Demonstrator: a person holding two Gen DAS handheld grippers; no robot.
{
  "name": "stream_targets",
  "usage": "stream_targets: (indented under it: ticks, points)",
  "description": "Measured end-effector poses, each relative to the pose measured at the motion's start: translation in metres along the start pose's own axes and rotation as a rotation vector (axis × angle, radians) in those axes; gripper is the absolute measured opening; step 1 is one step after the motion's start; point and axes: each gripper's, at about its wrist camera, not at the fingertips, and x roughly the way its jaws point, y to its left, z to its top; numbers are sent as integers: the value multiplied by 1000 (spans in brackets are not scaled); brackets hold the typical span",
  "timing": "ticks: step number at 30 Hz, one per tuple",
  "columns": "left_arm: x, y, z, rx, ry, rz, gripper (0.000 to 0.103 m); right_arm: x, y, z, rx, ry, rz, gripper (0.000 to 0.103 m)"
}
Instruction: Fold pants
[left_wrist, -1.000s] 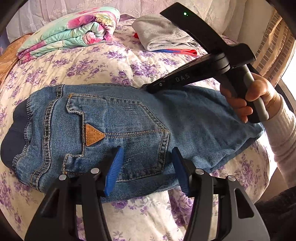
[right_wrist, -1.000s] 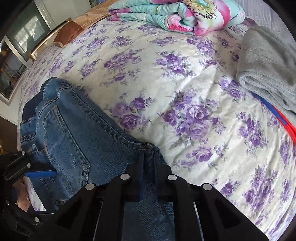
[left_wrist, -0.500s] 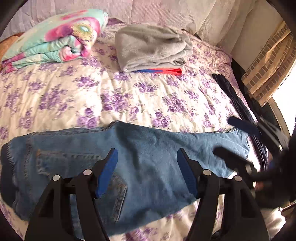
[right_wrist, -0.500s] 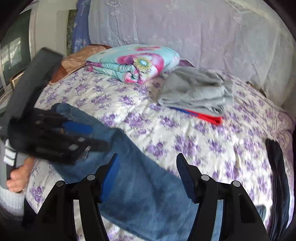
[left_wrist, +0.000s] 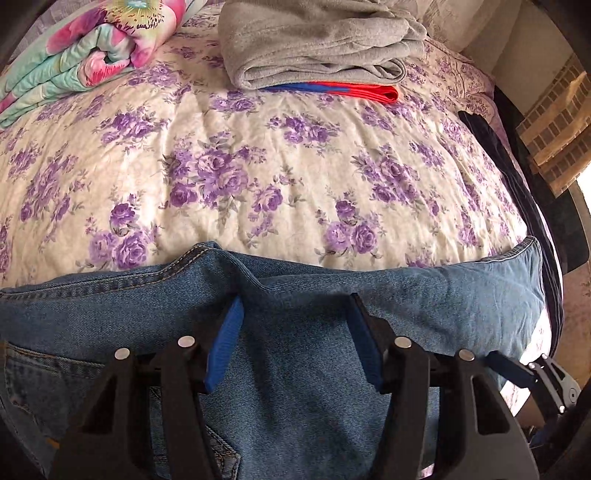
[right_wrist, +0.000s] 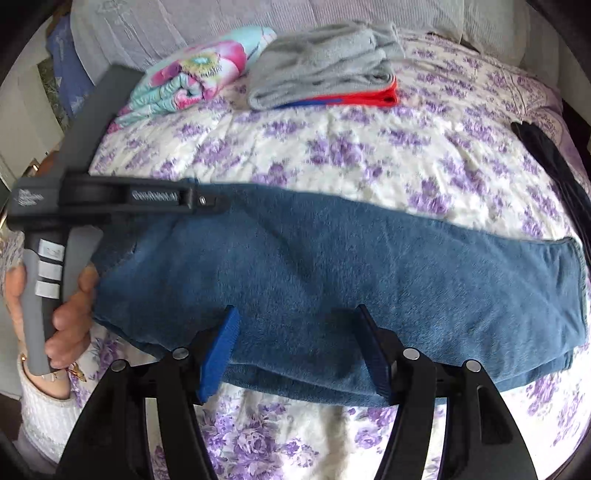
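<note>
The blue jeans (right_wrist: 332, 266) lie stretched sideways across the bed, folded lengthwise, with the leg hem at the right. My right gripper (right_wrist: 297, 314) hovers over their near edge. Its jaws are opening, with only denim below and nothing pinched. My left gripper (right_wrist: 207, 201), held by a hand (right_wrist: 70, 306), reaches in from the left onto the far edge of the jeans. In the left wrist view the left gripper (left_wrist: 295, 306) stands astride a raised fold of the jeans (left_wrist: 424, 295). Its jaws are closing, and the blue pads (left_wrist: 225, 343) are apart from the cloth.
A folded grey garment (left_wrist: 325, 40) rests on a red and blue one (left_wrist: 351, 90) at the back of the flowered bedspread (left_wrist: 258, 166). A rolled floral quilt (left_wrist: 92, 48) sits back left. A dark garment (left_wrist: 509, 166) lies along the bed's right edge.
My right gripper has let go of the jeans, opened and swung back to face the bed. My left gripper has slid from the back pocket towards the leg.
</note>
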Motion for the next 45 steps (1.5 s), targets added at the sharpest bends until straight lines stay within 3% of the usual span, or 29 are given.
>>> stream_targets:
  ticks: [5,8,10,13,15,18,20,25,28,30,32,34,35,36,39,42,45]
  points:
    - [0,0,-1,19,-10,-5,57,12,21,-15,-61,-33,-108,77]
    - [-2,-3,-4,36,-20,-4,59,-3,9,-12,-12,-52,-27,78]
    - [-7,-6,-8,40,-32,4,59,-32,-10,-12,33,-119,29,78]
    - [-20,-17,-18,17,-26,-39,59,-77,-56,-27,122,-215,-1,85]
    - [-29,-35,-27,37,-22,-102,59,-97,-95,-42,225,-247,-24,87]
    - [-31,-71,-42,82,-18,-137,59,-104,-151,-68,389,-256,-13,87]
    - [-20,-92,-51,110,25,-164,59,-96,-179,-81,472,-237,30,87]
    - [-9,-117,-82,201,3,-25,60,-62,-216,-97,597,-193,223,87]
    - [-14,-113,-94,203,1,-28,61,-35,-231,-93,661,-168,354,87]
    - [-14,-111,-98,201,-1,-37,61,-26,-241,-85,678,-204,385,87]
    - [-13,-111,-100,206,-6,-30,61,-23,-255,-76,717,-247,371,82]
    - [-14,-115,-102,218,-4,-3,61,-21,-273,-73,773,-262,369,57]
    - [-14,-117,-102,225,-2,11,61,-17,-278,-74,793,-259,370,30]
    - [-14,-119,-102,228,3,22,61,-13,-282,-75,803,-255,387,24]
    - [-14,-123,-96,225,27,28,61,-5,-285,-81,813,-251,403,20]
    - [-18,-130,-81,212,53,-40,55,-5,-286,-82,813,-254,415,19]
    - [-25,-148,-63,220,25,-47,51,-7,-286,-82,792,-255,405,20]
